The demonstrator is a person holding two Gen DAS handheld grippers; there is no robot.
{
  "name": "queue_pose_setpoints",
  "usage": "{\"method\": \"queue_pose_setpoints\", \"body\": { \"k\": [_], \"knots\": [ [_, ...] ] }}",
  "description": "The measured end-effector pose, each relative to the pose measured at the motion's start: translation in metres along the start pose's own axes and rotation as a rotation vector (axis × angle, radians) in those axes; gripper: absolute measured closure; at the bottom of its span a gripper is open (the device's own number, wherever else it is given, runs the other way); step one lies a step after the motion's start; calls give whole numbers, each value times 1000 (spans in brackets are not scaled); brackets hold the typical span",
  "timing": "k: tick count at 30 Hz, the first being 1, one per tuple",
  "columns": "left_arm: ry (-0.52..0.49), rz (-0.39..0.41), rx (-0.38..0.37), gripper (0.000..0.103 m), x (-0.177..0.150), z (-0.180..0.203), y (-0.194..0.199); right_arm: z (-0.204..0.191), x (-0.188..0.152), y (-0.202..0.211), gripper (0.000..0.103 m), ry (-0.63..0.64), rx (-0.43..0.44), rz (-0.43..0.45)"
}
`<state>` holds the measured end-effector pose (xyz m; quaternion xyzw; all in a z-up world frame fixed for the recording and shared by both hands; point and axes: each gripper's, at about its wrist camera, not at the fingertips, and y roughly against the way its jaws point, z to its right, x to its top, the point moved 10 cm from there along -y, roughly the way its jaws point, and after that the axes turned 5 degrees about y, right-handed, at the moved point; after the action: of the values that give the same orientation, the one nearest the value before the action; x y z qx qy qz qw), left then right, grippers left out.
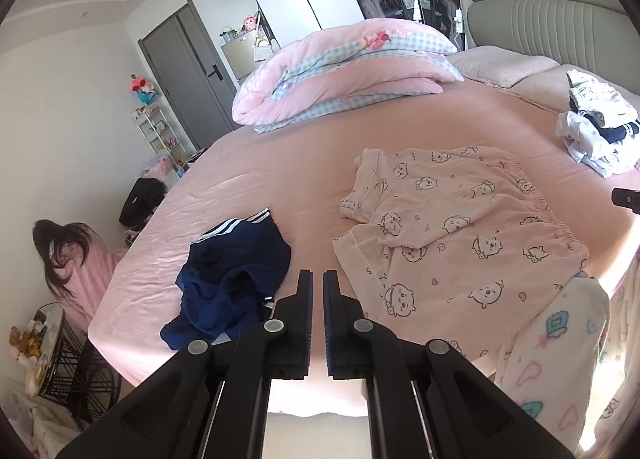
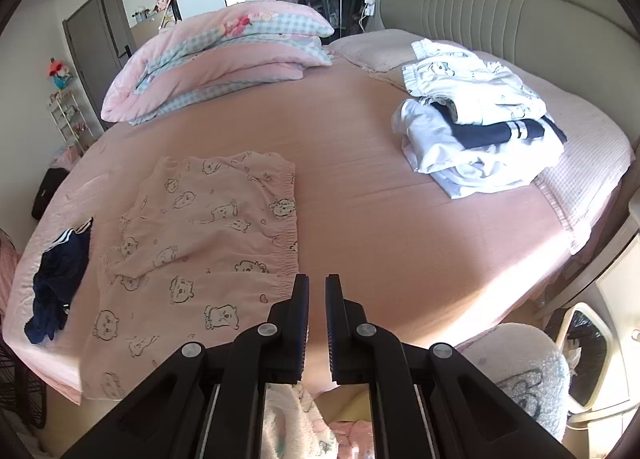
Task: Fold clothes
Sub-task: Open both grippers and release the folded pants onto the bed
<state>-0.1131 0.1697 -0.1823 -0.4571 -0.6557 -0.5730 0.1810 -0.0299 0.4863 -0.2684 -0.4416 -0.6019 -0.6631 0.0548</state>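
Pink pyjama trousers (image 1: 460,231): pale pink cloth printed with small outlined bear faces and hearts; spread nearly flat on the pink bed sheet (image 1: 304,163), one leg folded across the other, gathered elastic waistband along the edge facing the folded pile (cuffs point toward the navy garment).

Navy garment (image 1: 232,283): dark blue with white stripes at one edge; crumpled in a loose heap, unfolded, just beside the trousers' cuffs, near the sheet's edge.

Folded pile (image 2: 480,131): white, navy-striped and printed pieces stacked roughly, well apart from the trousers, beyond their waistband, toward the grey headboard (image 2: 500,15).
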Motion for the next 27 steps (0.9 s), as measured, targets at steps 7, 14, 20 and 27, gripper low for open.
{"method": "queue_pose_setpoints", "body": {
  "k": [7,14,20,27],
  "knots": [
    [79,-122,-76,99,-12,-4,-22,-7,-8,-10,95,18,-1,-60],
    [204,-362,-220,98,-53,6,-54,-4,-17,-19,52,-38,29,-114],
    [292,-467,-247,98,-79,7,-68,-2,-22,-24,50,-78,50,-140],
    [351,-504,-290,81,-92,11,-74,-8,-33,-35,50,-145,135,-184]
  ]
}}
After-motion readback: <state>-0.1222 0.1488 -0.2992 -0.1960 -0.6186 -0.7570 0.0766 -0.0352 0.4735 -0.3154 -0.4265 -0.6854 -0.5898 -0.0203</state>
